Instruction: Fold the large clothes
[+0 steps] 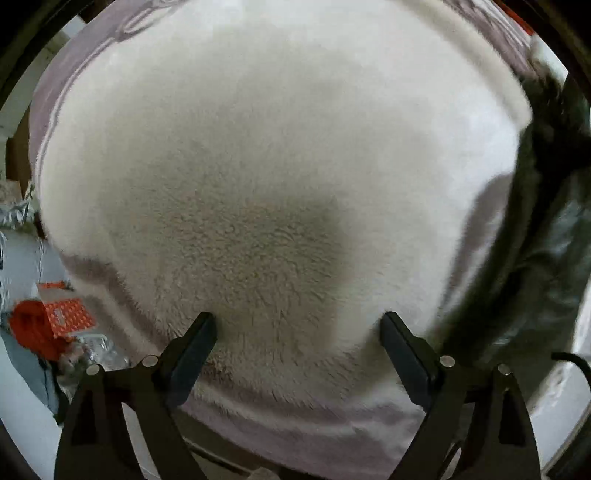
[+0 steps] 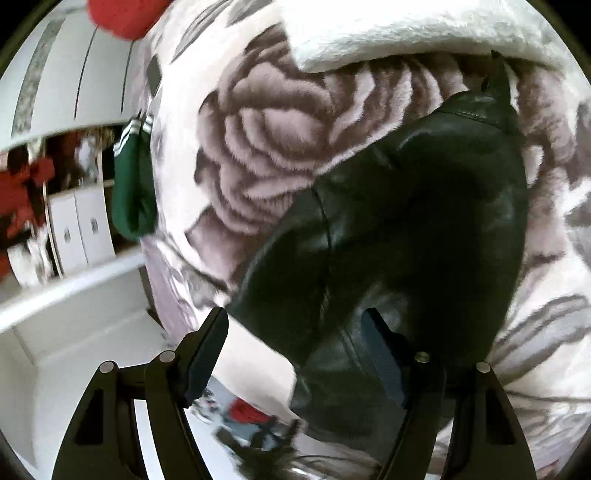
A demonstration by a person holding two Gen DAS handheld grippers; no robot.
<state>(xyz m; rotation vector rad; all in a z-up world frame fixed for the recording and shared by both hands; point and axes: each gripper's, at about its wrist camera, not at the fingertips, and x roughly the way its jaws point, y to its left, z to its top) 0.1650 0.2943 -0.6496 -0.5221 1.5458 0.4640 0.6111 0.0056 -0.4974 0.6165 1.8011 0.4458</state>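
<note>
Fleecy cream pile garment (image 1: pixel 280 177) spans our wide left gripper (image 1: pixel 299 328); our right gripper (image 2: pixel 295 325), jaws wide, should pinch the black leather sleeve (image 2: pixel 424 206) at its edge.

The fleece garment (image 1: pixel 277 177) filled nearly the whole left wrist view, lying on a blanket (image 1: pixel 332 424) that poked out along its near and left edges. A leather jacket (image 1: pixel 546 240) sat just off its right side. Over in the right wrist view, that leather jacket (image 2: pixel 406 221) lay on the blanket (image 2: pixel 258 147), with the fleece garment (image 2: pixel 406 33) behind it.
</note>
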